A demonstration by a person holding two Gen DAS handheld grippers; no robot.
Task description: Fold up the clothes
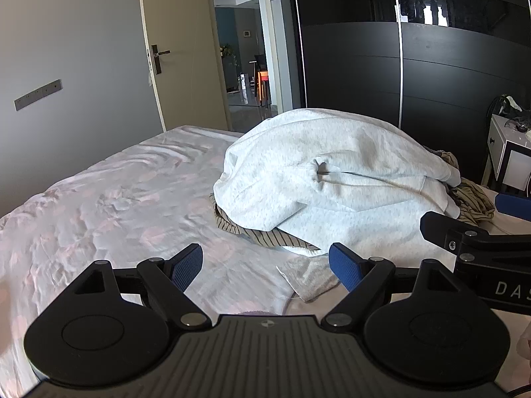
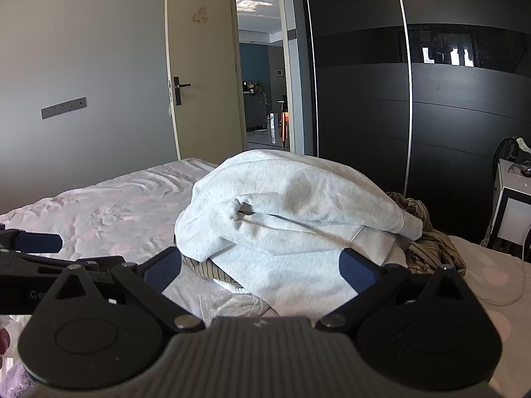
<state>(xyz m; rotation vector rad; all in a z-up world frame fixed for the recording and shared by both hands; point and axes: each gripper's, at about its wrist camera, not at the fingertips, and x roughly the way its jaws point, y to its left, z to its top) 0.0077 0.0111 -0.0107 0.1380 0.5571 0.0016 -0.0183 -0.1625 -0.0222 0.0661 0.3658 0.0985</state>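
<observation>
Pale grey sweatshirt [image 1: 318,172] lies heaped over a striped garment [image 1: 252,232] toward the bed's [image 1: 109,205] far right corner. Left gripper [image 1: 265,267] and right gripper [image 2: 260,270] hover near it, jaws spread wide, empty.

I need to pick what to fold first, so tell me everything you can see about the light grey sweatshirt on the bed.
The light grey sweatshirt is a soft, thick, fleece-looking garment, heaped in an unfolded mound on the bed. A cinched opening puckers near its middle, and ribbed cuffs or hem show at its right end. It lies on top of a brown striped garment that pokes out beneath it on both sides. Both grippers are open and short of it; neither touches it.
</observation>
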